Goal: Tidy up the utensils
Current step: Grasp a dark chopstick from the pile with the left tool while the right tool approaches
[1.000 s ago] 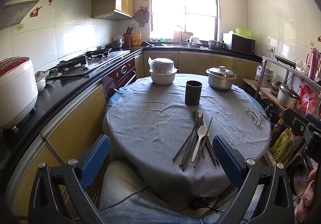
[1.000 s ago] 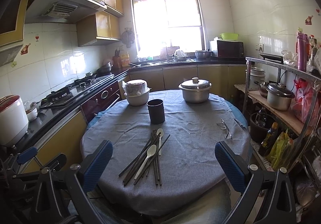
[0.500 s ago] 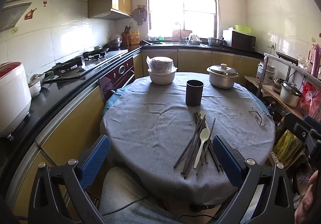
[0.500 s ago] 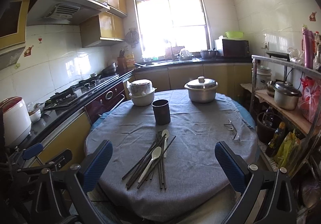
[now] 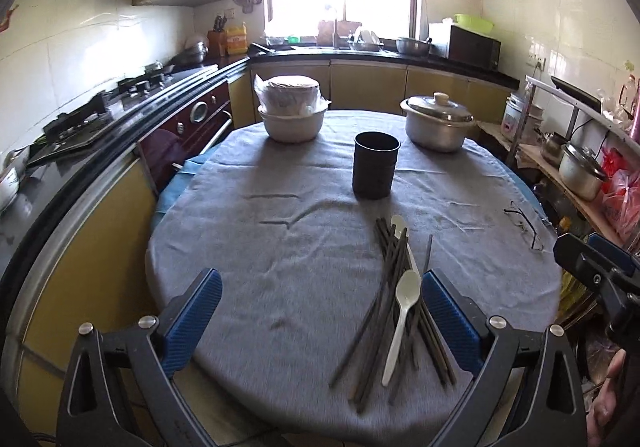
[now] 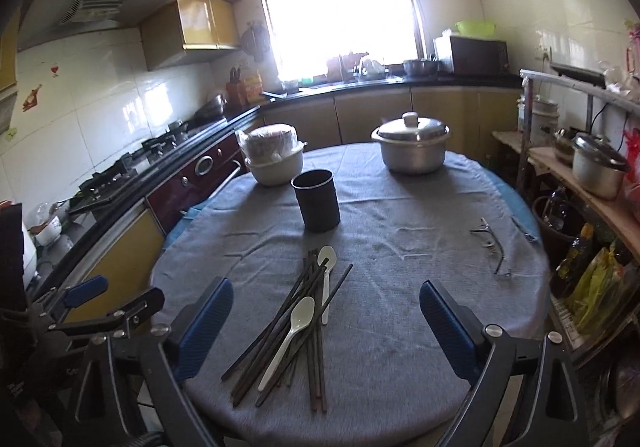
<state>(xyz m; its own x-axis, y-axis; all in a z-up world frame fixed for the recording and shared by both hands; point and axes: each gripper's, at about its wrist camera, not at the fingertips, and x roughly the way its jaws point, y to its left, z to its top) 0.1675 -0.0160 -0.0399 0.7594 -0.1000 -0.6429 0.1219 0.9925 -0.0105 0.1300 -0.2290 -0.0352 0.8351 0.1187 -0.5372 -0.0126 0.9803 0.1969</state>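
Note:
A pile of dark chopsticks (image 5: 394, 299) with a white spoon (image 5: 401, 321) on top lies on the grey tablecloth (image 5: 280, 231), near the front edge. A second white spoon (image 5: 398, 225) pokes out at the pile's far end. Behind stands a black cup (image 5: 376, 165), upright and seemingly empty. My left gripper (image 5: 320, 313) is open over the table's near edge, the pile just inside its right finger (image 5: 448, 317). My right gripper (image 6: 326, 327) hovers above the same chopsticks (image 6: 296, 327) and spoon (image 6: 292, 329). Its jaws are wide and closing, the pads touching nothing. The cup (image 6: 316, 201) stands beyond.
A white bowl with wrapped bowls (image 5: 294, 119) and a lidded metal pot (image 5: 438, 123) stand at the table's far side. Glasses (image 6: 492, 247) lie at the right. A counter with a stove (image 5: 80, 119) runs along the left, a shelf of pots (image 6: 596, 167) along the right.
Both grippers have come forward and lower over the table, so the utensil pile is much nearer. The right gripper's fingers stand a little closer together.

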